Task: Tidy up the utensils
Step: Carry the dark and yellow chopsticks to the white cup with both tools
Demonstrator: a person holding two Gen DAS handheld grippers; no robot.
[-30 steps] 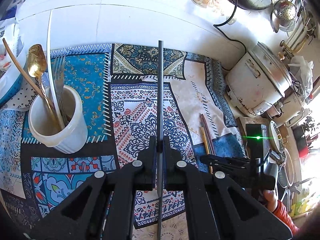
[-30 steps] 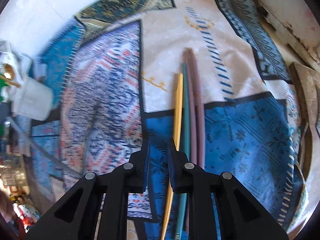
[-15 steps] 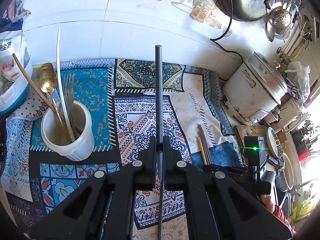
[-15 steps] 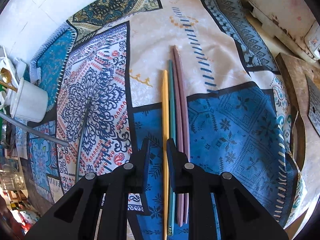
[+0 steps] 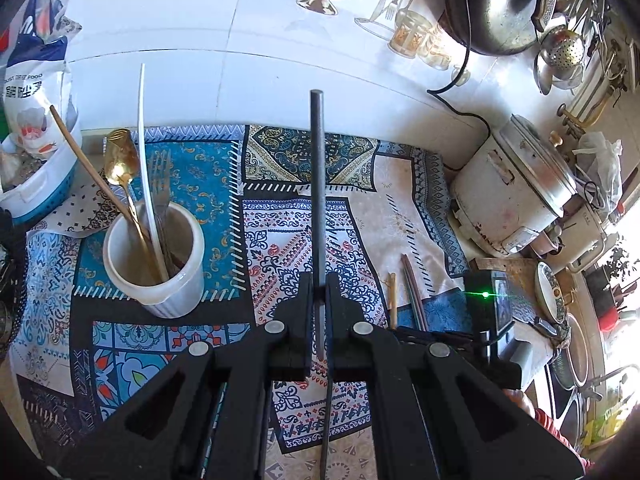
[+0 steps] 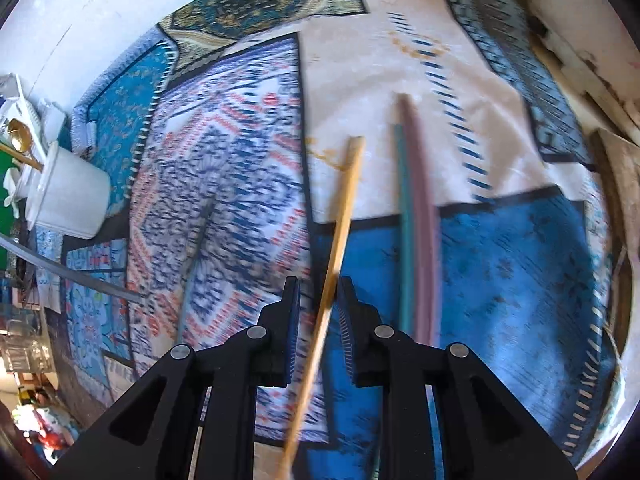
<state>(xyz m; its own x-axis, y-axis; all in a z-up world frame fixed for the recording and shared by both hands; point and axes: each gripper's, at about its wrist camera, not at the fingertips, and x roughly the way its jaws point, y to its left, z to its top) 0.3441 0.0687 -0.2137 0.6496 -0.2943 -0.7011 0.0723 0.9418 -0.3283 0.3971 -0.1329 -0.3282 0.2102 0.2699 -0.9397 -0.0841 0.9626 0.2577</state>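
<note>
Now I have two thin sticks to think about, one at each gripper. My left gripper is clamped on the dark grey chopstick, gripped partway along its length, with the long end running out toward twelve o'clock over the patterned cloth and a shorter end trailing back under the jaws toward six. It looks stiff, light and smooth, so I judge it could pivot or slide in a narrow pinch; a hold nearer the middle would keep it steadier. The white cup stands at about nine o'clock from those jaws, already holding a gold spoon, a fork and other sticks. My right gripper stands with its jaws parted around the yellow chopstick, which passes between the pads slanting toward one o'clock; the view is blurred and I cannot tell whether either pad touches it, so I count it as not yet gripped. It seems equally light and rigid, and its thinness leaves little to catch. Just beside it, at two o'clock, the teal chopstick and the mauve chopsticks lie together on the cloth.
</note>
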